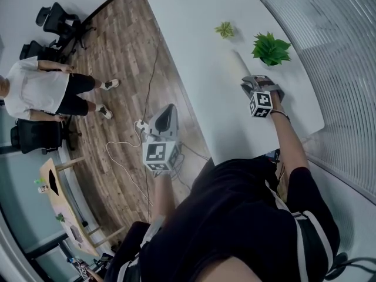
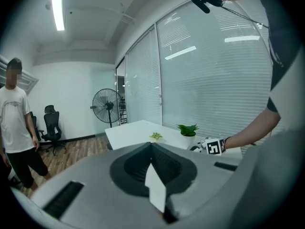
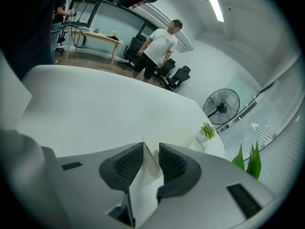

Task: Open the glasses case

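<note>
Glasses case [image 1: 238, 63]: pale, elongated, lying on the white surface [image 1: 194, 34] between the small plant [image 1: 224, 29] and the right gripper [image 1: 258, 82]. Lid state not discernible. Right fingers released, standing apart, with the case just ahead of the gap and not touched. Larger plant [image 1: 271, 47] is beside the case. Left gripper [image 1: 169, 111] is off the surface edge, over the wood floor [image 1: 117, 51]; fingers clenched together, empty.
</note>
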Motion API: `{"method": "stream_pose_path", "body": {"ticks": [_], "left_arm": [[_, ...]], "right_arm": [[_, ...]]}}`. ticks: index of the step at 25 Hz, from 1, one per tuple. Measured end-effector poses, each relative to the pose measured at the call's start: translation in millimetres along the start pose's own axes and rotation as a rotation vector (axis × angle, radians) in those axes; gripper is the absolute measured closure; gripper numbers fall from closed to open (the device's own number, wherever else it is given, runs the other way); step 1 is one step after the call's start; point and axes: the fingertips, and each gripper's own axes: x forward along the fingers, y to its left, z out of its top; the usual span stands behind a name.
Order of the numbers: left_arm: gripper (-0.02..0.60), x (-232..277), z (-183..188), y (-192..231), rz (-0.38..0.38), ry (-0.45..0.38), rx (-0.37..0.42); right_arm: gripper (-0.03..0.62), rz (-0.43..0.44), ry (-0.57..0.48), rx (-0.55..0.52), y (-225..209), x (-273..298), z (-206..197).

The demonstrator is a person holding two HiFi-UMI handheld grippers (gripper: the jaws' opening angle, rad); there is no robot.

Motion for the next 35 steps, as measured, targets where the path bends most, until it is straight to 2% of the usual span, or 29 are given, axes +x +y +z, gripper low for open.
{"method": "stream_pose_path", "body": {"ticks": [7, 15, 19, 28, 32, 35], "left_arm": [[0.583, 6, -3, 1, -0.001, 0.01, -0.006], [0.583, 11, 3, 2, -0.007, -0.001, 0.006], [0.582, 10, 1, 2, -0.007, 0.006, 0.008], [0.581, 16, 1, -1, -0.014, 0.012, 0.012], [0.581, 19, -1, -1, -0.013, 0.021, 0.015], [0.583, 21, -3, -4, -0.017, 0.027, 0.017]], "right_arm": [[0.518, -0.025, 0.005, -0.016, -2, 0, 2], [0.537, -0.064, -0.004, 0.031, -12, -9, 4], [0.558, -0.123, -0.025, 0.169, -28, -15, -3], [0.565, -0.233, -0.063, 0.649, -62, -25, -53], [0.565, -0.252, -0.087, 0.773, -66, -22, -69], [0.565, -0.254, -0.091, 0.816, -66, -18, -78]]}}
